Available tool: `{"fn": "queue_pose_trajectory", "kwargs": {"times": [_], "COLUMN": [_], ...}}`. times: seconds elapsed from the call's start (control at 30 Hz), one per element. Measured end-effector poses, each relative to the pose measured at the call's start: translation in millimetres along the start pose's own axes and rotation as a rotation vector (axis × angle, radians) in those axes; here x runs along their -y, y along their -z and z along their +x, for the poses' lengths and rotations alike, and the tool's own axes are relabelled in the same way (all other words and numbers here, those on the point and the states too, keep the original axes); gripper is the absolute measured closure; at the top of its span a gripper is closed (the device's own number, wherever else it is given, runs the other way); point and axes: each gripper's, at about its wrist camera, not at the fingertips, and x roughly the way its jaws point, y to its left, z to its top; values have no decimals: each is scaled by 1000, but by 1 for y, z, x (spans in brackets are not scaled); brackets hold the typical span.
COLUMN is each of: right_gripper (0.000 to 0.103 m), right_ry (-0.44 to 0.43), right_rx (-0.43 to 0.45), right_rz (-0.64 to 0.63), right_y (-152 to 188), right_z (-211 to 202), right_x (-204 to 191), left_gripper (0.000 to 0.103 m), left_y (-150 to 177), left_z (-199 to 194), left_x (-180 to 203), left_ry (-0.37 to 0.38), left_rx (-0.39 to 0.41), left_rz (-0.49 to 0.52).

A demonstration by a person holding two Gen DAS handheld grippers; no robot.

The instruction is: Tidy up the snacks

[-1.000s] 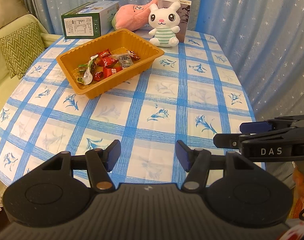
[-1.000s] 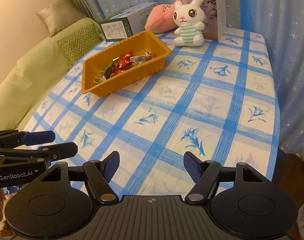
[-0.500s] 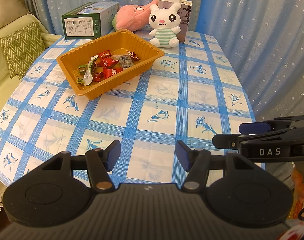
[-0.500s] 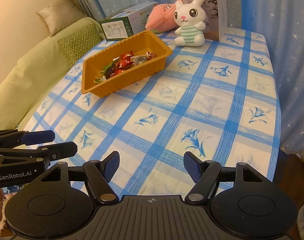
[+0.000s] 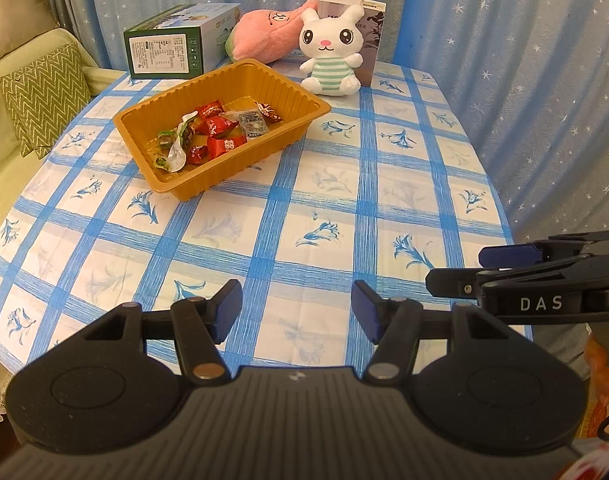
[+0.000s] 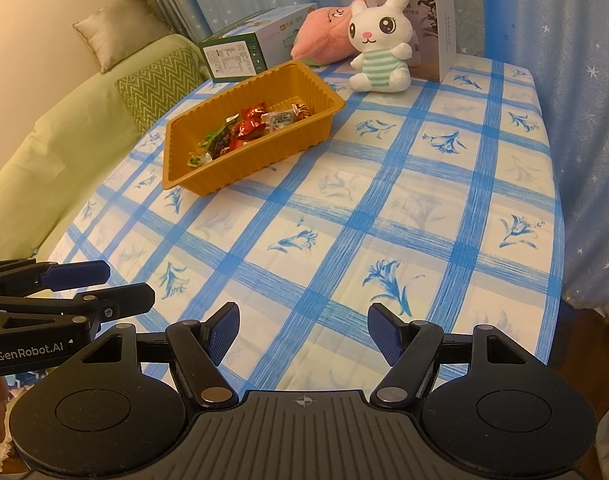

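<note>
Toward the counter's (image 5: 304, 200) far left corner, wrapped candies (image 5: 214, 128) sit in the ribbed orange plastic tray (image 5: 176, 188). Both hand-held grippers, left (image 5: 296, 306) and right (image 6: 303, 334), hang released, empty; a careless reach could shove that light tray off.

A home living room: a green sofa (image 6: 64, 148) with 2 cushions (image 5: 44, 96), star-printed blue curtains (image 5: 504, 60), and plush toys (image 5: 330, 52) on a worktop (image 5: 324, 200) under a floral checked cloth.
</note>
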Motion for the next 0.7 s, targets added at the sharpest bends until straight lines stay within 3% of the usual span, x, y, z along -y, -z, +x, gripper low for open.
{"fn": "queue_pose_trajectory", "kwargs": {"times": [0.7], "right_gripper": [32], "right_ry": [-2], "right_rx": [-1], "right_rz": [0], "right_y": [-1], "right_z": [1], "right_x": [-1], "left_gripper": [45], "left_y": [-5], "left_z": [4], "left_x": [-3], "left_ry": [-8], "left_rx": [9], "left_rz": [-5]}}
